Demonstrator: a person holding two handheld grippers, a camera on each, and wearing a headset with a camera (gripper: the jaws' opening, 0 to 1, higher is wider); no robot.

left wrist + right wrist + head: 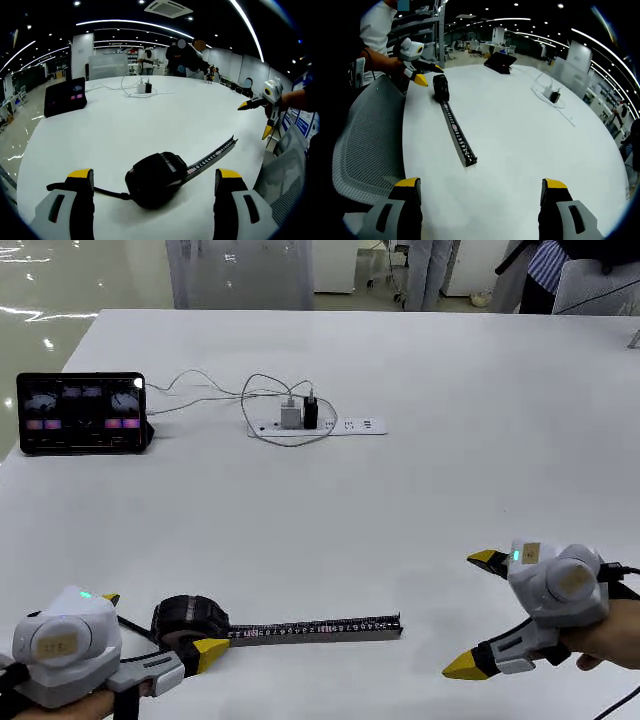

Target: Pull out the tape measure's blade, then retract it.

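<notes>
1. Seeing the tape measure (pixel 190 620) close to the near edge of the white table (pixel 420 500), left of centre. We make out a black case with a thin black strap (pixel 107 191) trailing off it.
2. Blade (pixel 320 629) is out of the case and lies flat on the table, running right along the near edge. Nothing grips its tip.
3. Blade print: we see black numerals, with some red ones near the case, all too small to read. Any brand on the case is too dark for us to read.
4. Left gripper (pixel 160 625) is released, jaws wide, with the case between them. The left gripper view shows a gap either side of the case. In the head view one yellow tip overlaps the case mouth, so we cannot tell if it touches.
5. Right gripper (pixel 475 612) is also released, jaws spread and grasping nothing. It sits over the right end of the near edge, well apart from the blade tip.
6. Tablet (pixel 80 412) is propped at the left edge, screen lit with dial graphics and pink tiles. We can't read its text.
7. Power strip (pixel 340 425) lies nearer the far edge, about centre, with a white charger (pixel 290 415) and a black charger (pixel 311 412) plugged in side by side. Cables (pixel 200 390) run toward the tablet.
8. Grey mesh chair (pixel 367 145) stands just beside the near edge.
</notes>
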